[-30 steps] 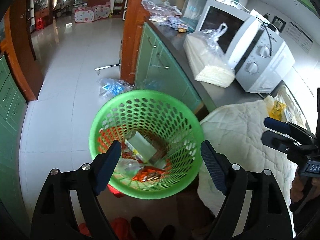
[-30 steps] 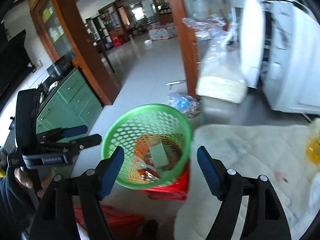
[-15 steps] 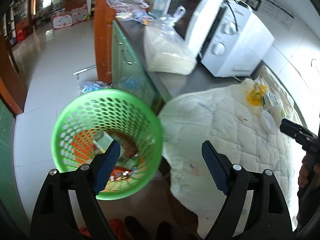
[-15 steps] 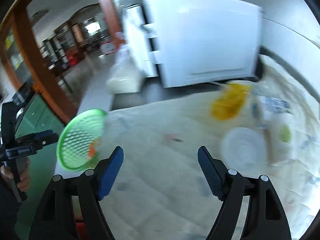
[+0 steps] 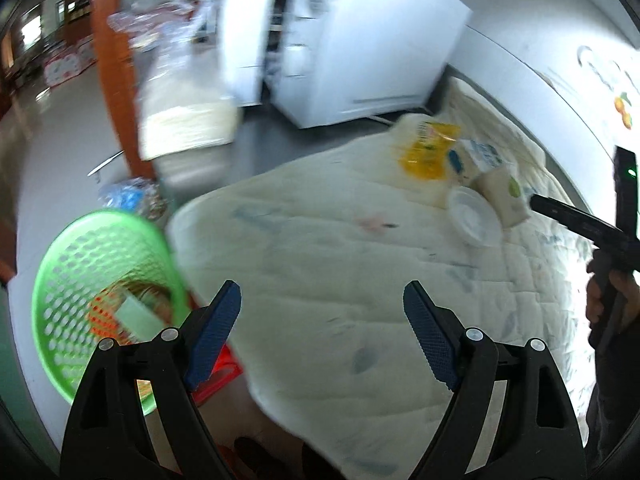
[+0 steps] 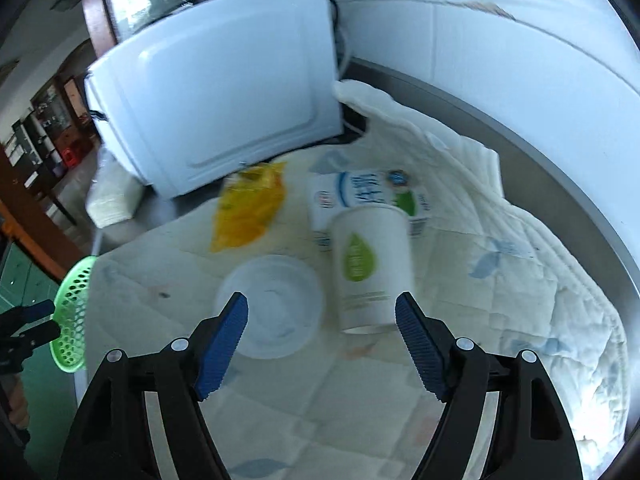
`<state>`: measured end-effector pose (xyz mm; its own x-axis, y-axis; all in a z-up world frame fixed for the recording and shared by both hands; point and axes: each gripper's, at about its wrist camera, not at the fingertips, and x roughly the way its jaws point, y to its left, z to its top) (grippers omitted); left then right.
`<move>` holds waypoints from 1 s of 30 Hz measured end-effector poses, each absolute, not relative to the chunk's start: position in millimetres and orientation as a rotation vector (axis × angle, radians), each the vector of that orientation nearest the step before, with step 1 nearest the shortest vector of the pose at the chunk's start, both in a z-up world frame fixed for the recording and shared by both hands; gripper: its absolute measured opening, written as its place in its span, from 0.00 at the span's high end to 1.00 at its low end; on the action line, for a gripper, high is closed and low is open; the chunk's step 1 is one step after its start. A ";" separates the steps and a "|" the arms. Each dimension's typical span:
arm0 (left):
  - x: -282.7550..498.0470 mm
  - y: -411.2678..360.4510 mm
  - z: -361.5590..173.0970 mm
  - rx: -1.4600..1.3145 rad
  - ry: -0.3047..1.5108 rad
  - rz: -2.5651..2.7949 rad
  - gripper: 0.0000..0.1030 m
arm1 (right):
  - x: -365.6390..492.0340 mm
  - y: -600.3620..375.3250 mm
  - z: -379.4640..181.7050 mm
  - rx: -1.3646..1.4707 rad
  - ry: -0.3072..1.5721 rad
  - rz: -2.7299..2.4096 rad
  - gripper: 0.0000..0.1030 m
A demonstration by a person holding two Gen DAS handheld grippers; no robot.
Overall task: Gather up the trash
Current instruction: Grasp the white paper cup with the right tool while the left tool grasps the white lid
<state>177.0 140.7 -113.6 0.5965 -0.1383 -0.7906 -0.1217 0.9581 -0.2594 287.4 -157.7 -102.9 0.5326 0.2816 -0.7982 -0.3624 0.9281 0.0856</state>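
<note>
Trash (image 5: 136,316) lies inside the green basket (image 5: 72,248).

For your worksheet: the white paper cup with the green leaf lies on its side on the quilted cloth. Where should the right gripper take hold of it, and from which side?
Probably across the middle of the paper cup, from above, the right gripper open with one pad on each long side. The cup lies tipped over, its wall upward; the milk carton crowds its far end and the plastic lid lies beside it.

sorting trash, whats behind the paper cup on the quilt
A milk carton lies flat right behind the paper cup. The cup covers the carton's near end, so that part is hidden.
</note>
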 end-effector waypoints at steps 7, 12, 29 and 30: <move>223.9 94.3 -109.4 -0.239 0.961 -0.089 0.21 | 311.0 -174.6 -115.2 -0.092 0.963 0.367 0.28; 249.7 71.7 -111.2 -0.231 0.978 -0.125 0.21 | 327.0 -177.1 -125.3 -0.087 0.989 0.367 0.30; 313.8 16.6 -144.4 -0.235 1.073 -0.227 0.43 | 335.4 -191.5 -144.1 -0.018 1.011 0.439 0.45; 316.7 14.1 -146.7 -0.235 1.074 -0.233 0.44 | 332.7 -194.4 -142.0 -0.019 1.003 0.438 0.45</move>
<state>316.7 14.1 -146.7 0.4576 -0.3002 -0.8370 0.0730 0.9508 -0.3011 332.7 -194.4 -142.0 0.4590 0.3469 -0.8179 -0.3641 0.9132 0.1830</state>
